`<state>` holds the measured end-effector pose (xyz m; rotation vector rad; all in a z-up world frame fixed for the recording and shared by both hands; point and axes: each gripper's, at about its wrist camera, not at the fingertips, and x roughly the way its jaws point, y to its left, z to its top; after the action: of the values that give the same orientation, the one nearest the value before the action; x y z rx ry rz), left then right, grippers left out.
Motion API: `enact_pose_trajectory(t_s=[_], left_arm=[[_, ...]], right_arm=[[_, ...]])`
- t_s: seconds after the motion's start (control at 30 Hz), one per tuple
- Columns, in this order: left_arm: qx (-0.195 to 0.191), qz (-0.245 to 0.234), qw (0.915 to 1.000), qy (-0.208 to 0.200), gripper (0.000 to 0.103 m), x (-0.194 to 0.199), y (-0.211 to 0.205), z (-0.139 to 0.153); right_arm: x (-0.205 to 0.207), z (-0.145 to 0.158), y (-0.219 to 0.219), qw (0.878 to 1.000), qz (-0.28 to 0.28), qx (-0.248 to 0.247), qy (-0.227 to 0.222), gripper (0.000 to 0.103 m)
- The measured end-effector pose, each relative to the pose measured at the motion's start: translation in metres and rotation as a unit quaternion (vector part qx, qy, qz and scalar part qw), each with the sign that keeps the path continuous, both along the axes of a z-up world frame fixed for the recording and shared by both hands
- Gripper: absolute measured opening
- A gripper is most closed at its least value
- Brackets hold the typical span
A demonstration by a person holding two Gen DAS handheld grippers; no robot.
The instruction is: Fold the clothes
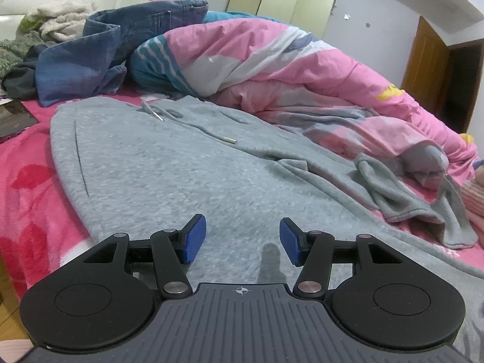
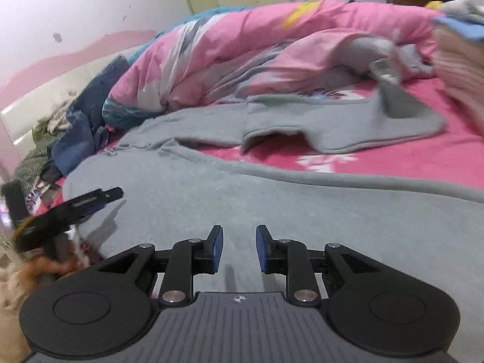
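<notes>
In the left wrist view, the left claw (image 1: 243,239) had its two blue pads apart, with nothing between them. The grey hoodie (image 1: 187,175) lay flat on the pink bed cover (image 1: 27,187), right under the claw and stretching away in front of it. Its white cords (image 1: 193,125) lay far ahead of the claw, a bit to the left. One grey sleeve (image 1: 402,193) was bunched up ahead and to the right. Past the hoodie sat a big pink quilt (image 1: 302,69), and blue jeans (image 1: 121,48) were piled far ahead to the left.

In the right wrist view, the right claw (image 2: 239,248) had its pads a little apart, closer together than the left claw's, and it held nothing. The grey hoodie (image 2: 272,205) was just under this claw too and spread out ahead. A grey flap, maybe the sleeve (image 2: 348,121), lay ahead and to the right on the pink bed cover (image 2: 423,154), but this picture was blurry, so it was hard to be sure. The left claw's black body (image 2: 65,211) showed far off to the left, above the hoodie's edge. The pink quilt (image 2: 242,48) lay far ahead.
</notes>
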<state>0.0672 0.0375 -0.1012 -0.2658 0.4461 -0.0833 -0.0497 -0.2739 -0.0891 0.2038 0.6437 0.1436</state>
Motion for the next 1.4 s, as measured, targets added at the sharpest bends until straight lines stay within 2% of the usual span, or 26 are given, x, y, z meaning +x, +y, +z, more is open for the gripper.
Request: enact_pose_trajectory(t_s=[0.07,0.13,0.17,0.23,0.3,0.37,0.4,0.43,0.53,0.6,0.7,0.77,0.83,0.87,0.93,1.0,1.13,1.23,1.3,1.33,1.4], left_arm=[[0.002,0.003,1.0000,0.000,0.054,0.000,0.002,0.000],[-0.001,0.005,1.0000,0.001,0.055,0.000,0.005,0.000],[-0.004,0.006,1.0000,0.002,0.055,0.001,0.007,0.000],[-0.006,0.005,1.0000,0.003,0.056,0.002,0.007,0.000],[-0.004,0.003,1.0000,0.003,0.059,0.002,0.005,0.000],[-0.003,0.005,1.0000,0.004,0.059,0.002,0.004,0.001],[-0.007,0.007,0.9999,0.004,0.059,0.002,0.004,0.001],[-0.011,0.010,0.9999,0.004,0.059,0.002,0.005,0.002],[-0.018,0.022,0.9996,0.004,0.060,0.002,0.005,0.003],[-0.019,0.027,0.9995,0.003,0.060,0.003,0.005,0.004],[-0.019,0.032,0.9993,0.002,0.060,0.004,0.004,0.004],[-0.018,0.034,0.9993,0.001,0.061,0.004,0.004,0.004],[-0.017,0.037,0.9992,0.001,0.061,0.005,0.004,0.004],[-0.015,0.038,0.9991,0.001,0.061,0.005,0.004,0.004],[-0.013,0.040,0.9991,0.000,0.061,0.005,0.003,0.004],[-0.009,0.041,0.9991,-0.001,0.061,0.006,0.002,0.004],[-0.006,0.041,0.9991,-0.001,0.061,0.006,0.000,0.004],[-0.011,0.040,0.9992,-0.002,0.062,0.005,0.003,0.004],[-0.015,0.039,0.9991,-0.002,0.062,0.005,0.006,0.004],[-0.020,0.040,0.9990,-0.001,0.062,0.004,0.008,0.004],[-0.028,0.040,0.9988,0.001,0.062,0.005,0.012,0.004]], right_arm=[[0.009,-0.019,0.011,1.000,-0.003,-0.026,0.002,0.026],[-0.015,-0.027,0.013,0.999,0.001,-0.031,-0.029,0.027],[-0.028,-0.029,0.011,0.999,0.008,-0.030,-0.029,0.027],[-0.060,-0.033,0.007,0.999,0.025,-0.027,-0.023,0.029],[-0.086,-0.040,-0.001,0.999,0.033,-0.023,0.009,0.030],[-0.100,-0.045,-0.014,0.998,0.021,-0.008,0.057,0.030],[-0.104,-0.044,-0.024,0.998,0.006,0.004,0.068,0.030],[-0.107,-0.040,-0.034,0.997,-0.011,0.016,0.068,0.030],[-0.111,-0.016,-0.076,0.994,-0.071,0.080,0.016,0.030],[-0.111,-0.011,-0.110,0.986,-0.108,0.125,-0.004,0.030],[-0.116,-0.026,-0.169,0.967,-0.194,0.162,0.008,0.030],[-0.131,-0.039,-0.214,0.947,-0.268,0.179,0.014,0.024],[-0.152,-0.043,-0.248,0.918,-0.330,0.219,0.009,0.021],[-0.162,-0.041,-0.257,0.908,-0.356,0.219,0.002,0.021],[-0.178,-0.027,-0.262,0.903,-0.389,0.180,-0.018,0.023],[-0.180,-0.018,-0.255,0.910,-0.375,0.171,-0.033,0.024],[-0.153,-0.008,-0.230,0.940,-0.310,0.134,-0.043,0.025],[-0.128,-0.011,-0.235,0.949,-0.289,0.121,-0.027,0.027],[-0.121,-0.015,-0.250,0.944,-0.309,0.115,-0.007,0.027],[-0.124,-0.016,-0.261,0.939,-0.323,0.121,-0.004,0.021],[-0.137,-0.014,-0.283,0.924,-0.345,0.162,-0.007,0.013]])
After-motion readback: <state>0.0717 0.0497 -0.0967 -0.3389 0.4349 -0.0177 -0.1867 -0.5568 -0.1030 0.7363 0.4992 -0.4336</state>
